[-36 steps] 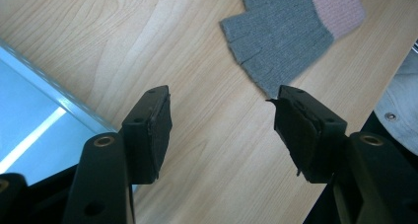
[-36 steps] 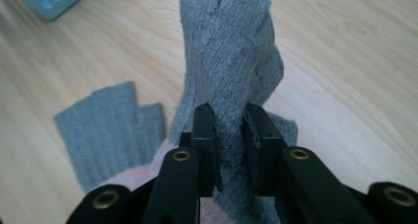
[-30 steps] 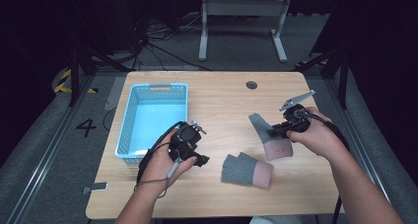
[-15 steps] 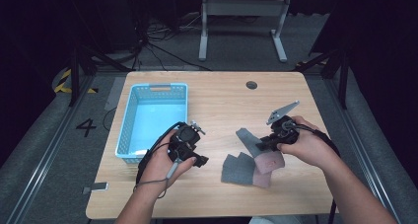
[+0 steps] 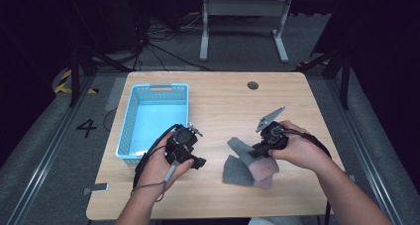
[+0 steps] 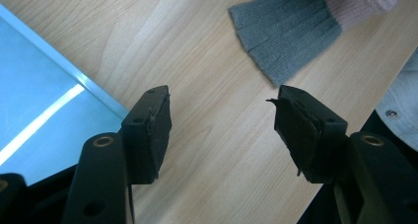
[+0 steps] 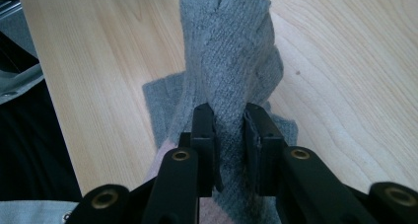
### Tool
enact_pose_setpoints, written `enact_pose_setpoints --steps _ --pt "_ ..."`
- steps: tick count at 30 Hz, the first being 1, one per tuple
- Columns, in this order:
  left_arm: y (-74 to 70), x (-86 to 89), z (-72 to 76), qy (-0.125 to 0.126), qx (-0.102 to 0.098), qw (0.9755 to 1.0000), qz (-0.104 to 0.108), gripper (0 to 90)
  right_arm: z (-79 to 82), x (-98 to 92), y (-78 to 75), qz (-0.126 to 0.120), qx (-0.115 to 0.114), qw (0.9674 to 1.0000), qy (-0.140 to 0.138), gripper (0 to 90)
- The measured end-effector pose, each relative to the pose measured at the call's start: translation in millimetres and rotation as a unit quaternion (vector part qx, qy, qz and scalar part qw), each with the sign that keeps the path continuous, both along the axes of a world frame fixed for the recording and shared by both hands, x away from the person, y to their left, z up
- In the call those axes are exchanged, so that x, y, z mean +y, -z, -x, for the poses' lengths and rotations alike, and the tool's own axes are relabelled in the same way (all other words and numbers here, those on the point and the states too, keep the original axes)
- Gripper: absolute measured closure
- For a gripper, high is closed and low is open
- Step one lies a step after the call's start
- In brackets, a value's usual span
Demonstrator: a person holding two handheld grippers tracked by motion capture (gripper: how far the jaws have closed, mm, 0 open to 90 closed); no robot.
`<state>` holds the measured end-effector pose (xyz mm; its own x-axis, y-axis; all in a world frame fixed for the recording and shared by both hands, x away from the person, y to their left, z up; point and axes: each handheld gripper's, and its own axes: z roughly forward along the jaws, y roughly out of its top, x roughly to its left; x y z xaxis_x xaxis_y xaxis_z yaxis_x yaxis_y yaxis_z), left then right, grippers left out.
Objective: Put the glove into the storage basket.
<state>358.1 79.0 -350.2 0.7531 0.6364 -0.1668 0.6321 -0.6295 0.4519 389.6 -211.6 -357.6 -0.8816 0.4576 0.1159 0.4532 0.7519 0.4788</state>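
Leftward and lower, right gripper (image 5: 252, 153) carries its clenched grey sock (image 7: 226, 51) over the second sock (image 5: 236, 169).
Left gripper (image 6: 222, 130), jaws spread and released, waits at eight o'clock beside the blue basket (image 5: 130, 131).

Lab, dark surround, numbered floor (image 5: 86, 128) (hazard tape), loose cables (image 5: 163, 46)
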Motion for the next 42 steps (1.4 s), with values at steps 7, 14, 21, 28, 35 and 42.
enact_pose_setpoints --steps 7,14,21,28,35,42 --pt "0.7 2.3 1.3 -0.005 -0.001 1.0 -0.004 39.4 0.1 8.4 9.2 0.011 0.011 0.9996 -0.022 77.2" --pt "0.8 2.0 0.8 -0.003 0.0 1.0 -0.003 39.4 0.2 16.4 22.6 0.021 0.023 0.9988 -0.037 76.9" --pt "0.7 0.9 0.5 -0.001 0.0 1.0 -0.003 39.3 0.3 22.3 32.5 0.024 0.028 0.9984 -0.044 75.4" --pt "0.4 0.2 1.0 -0.002 -0.001 1.0 -0.004 39.1 0.0 24.7 46.2 0.031 0.02 0.9982 -0.047 69.9" --pt "1.7 -3.0 0.1 0.004 0.0 1.0 -0.006 39.0 2.8 26.4 55.2 0.029 0.015 0.9982 -0.051 65.5" --pt "4.0 -9.0 -0.1 0.013 0.002 0.9999 -0.011 39.0 9.0 26.6 60.0 0.022 -0.003 0.9985 -0.05 54.0"
